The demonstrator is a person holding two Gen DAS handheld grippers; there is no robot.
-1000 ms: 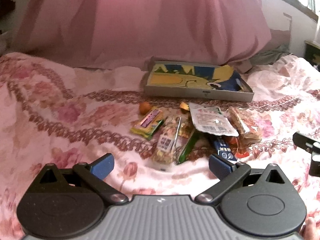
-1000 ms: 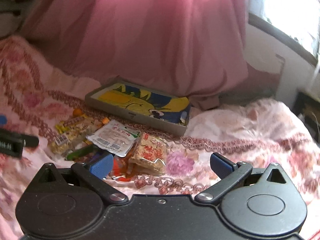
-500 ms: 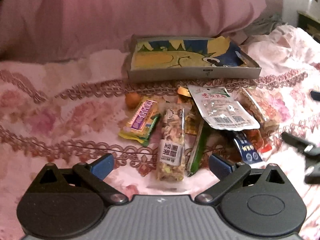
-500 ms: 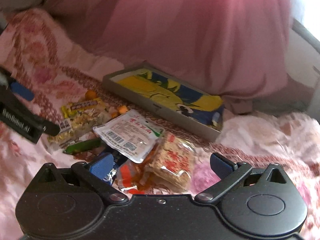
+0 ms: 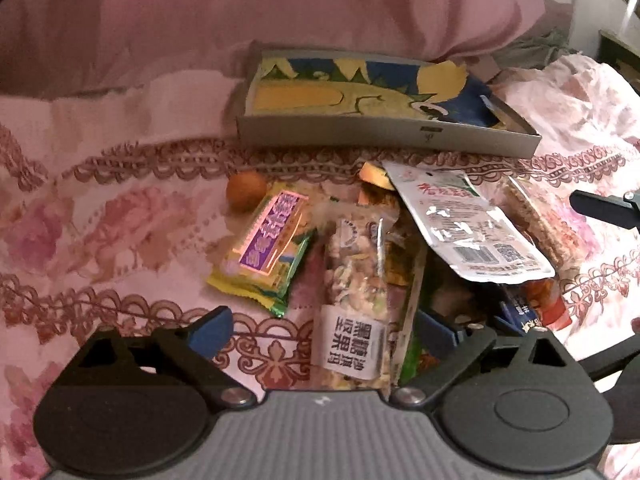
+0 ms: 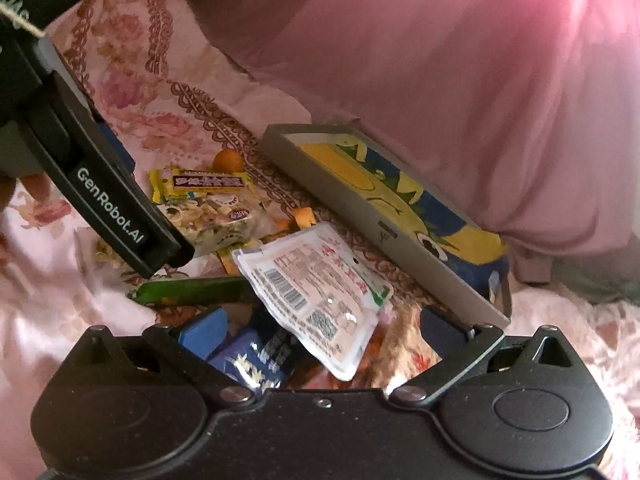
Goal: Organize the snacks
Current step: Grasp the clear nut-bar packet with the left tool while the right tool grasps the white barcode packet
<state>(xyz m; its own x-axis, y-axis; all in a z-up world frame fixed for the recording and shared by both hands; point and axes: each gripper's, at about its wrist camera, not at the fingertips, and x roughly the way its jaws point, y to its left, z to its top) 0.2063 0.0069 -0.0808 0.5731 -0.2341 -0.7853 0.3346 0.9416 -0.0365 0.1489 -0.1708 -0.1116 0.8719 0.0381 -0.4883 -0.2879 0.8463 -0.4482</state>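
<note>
A floral bedsheet [image 5: 120, 216] is seen under everything, with a pink curtain [image 5: 280, 8] behind. A shallow printed box [image 5: 384, 136] lies at the far edge of the snack pile, its floor bare. The pile is spread just before it: a nut bar [image 5: 356, 280], a yellow-purple wafer pack [image 5: 268, 248], a white pouch [image 6: 316, 292] lying over a blue packet [image 6: 256, 360] shown clearly only in the right view. A small orange ball [image 5: 246, 191] sits beside the wafer. The left gripper [image 5: 324, 332] is held wide, lately narrowing slightly, the nut bar between its untouching pads. The right gripper [image 6: 320, 328] is held wide over the pouch. Open sheet is noted leftward.
</note>
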